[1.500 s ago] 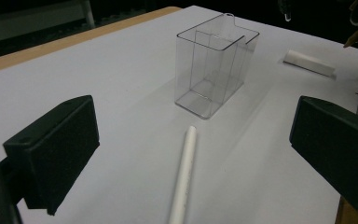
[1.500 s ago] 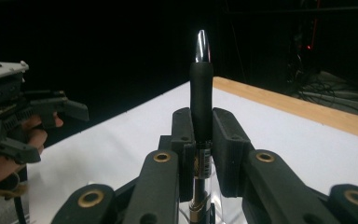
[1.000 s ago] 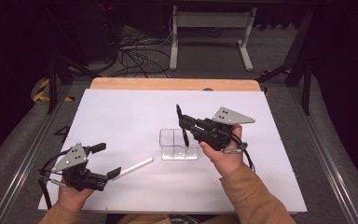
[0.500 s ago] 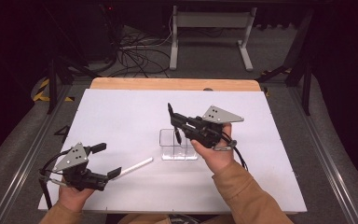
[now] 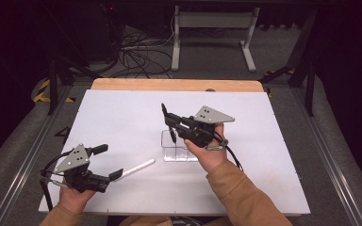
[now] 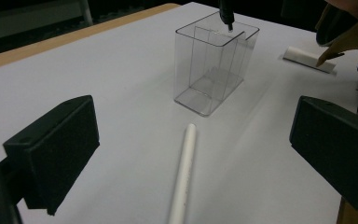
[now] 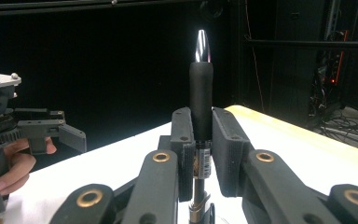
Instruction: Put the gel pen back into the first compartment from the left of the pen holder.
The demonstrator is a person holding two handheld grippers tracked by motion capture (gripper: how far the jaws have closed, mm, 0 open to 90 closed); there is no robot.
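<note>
High view showed the right claw (image 5: 168, 123) clamped on a black pen (image 5: 171, 134), tip just above the clear box (image 5: 179, 149) on the desk (image 5: 122, 113); it had drifted closer. Light, stiff, slippery: grip mid-barrel. Left claw (image 5: 107, 161) stood wide by a white stick (image 5: 136, 167) beside the box.

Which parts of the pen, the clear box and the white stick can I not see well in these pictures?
- Pen: right gripper view, its lower end is cut off by the bottom edge and covered by the fingers; the label print is too small to read.
- White stick: left gripper view, its near end is cut off by the bottom edge.
- Clear box: high view, its right side is hidden by the person's right hand.
</note>
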